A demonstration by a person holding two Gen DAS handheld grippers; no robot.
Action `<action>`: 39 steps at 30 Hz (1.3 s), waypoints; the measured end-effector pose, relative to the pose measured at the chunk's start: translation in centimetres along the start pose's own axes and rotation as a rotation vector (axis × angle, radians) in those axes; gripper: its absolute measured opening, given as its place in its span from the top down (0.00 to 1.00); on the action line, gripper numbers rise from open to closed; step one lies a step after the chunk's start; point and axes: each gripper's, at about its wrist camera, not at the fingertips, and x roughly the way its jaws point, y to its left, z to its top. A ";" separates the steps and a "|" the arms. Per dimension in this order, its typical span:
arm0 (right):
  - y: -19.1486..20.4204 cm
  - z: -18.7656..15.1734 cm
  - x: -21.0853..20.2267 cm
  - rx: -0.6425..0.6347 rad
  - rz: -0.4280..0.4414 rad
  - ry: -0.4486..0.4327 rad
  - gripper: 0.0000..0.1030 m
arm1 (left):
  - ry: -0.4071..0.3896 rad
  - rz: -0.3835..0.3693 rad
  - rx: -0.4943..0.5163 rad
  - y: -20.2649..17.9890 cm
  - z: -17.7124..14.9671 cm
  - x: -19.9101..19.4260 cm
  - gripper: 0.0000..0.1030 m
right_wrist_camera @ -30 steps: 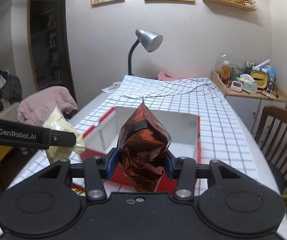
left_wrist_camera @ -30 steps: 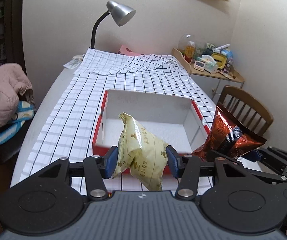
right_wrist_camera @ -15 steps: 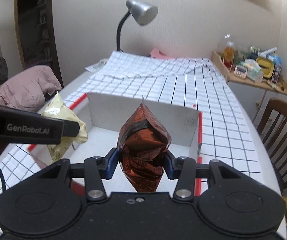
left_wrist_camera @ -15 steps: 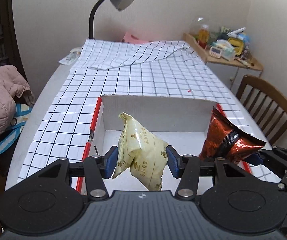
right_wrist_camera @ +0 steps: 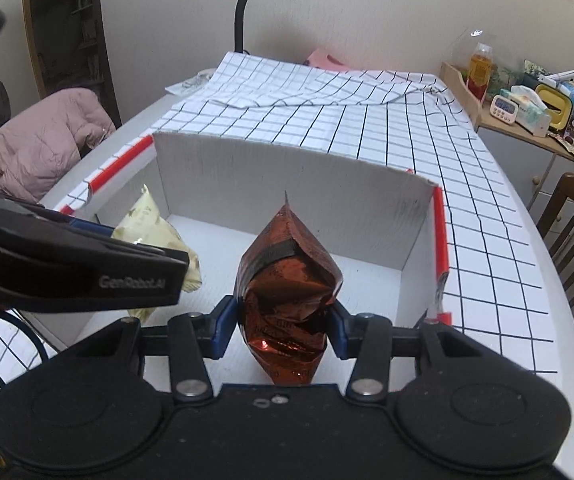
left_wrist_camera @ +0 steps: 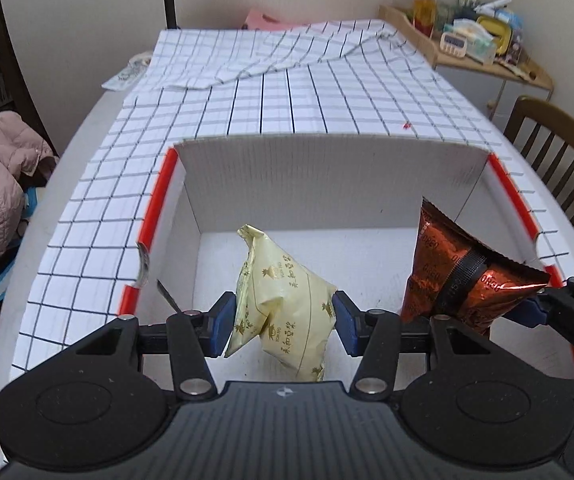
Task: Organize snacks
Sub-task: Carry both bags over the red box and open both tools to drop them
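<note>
Both bags now hang over the open box [left_wrist_camera: 329, 172], down from in front of it. Left gripper [left_wrist_camera: 283, 322] clamps the yellow bag [left_wrist_camera: 283, 304], right gripper [right_wrist_camera: 283, 326] the red-brown bag [right_wrist_camera: 287, 300]. Release looks next.

The white box [left_wrist_camera: 327, 168] is lying open at the top, its floor sitting bare toward twelve o'clock. Its far wall is blocking passage beyond. The left claw [right_wrist_camera: 99, 268] is crowding the right claw's [right_wrist_camera: 283, 320] nine o'clock side.
</note>
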 end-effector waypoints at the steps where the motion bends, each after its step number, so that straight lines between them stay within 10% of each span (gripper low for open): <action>1: 0.0 -0.1 0.2 -0.001 0.003 0.006 0.56 | 0.009 0.000 0.003 -0.1 0.0 0.3 0.50; 15: 0.1 -0.3 0.2 0.006 -0.009 0.017 0.43 | 0.026 0.001 0.002 -0.4 0.0 0.5 0.41; 39: 1.2 -1.8 -11.7 0.029 0.037 -0.130 0.19 | -0.099 -0.055 -0.005 0.2 -3.3 -11.3 0.40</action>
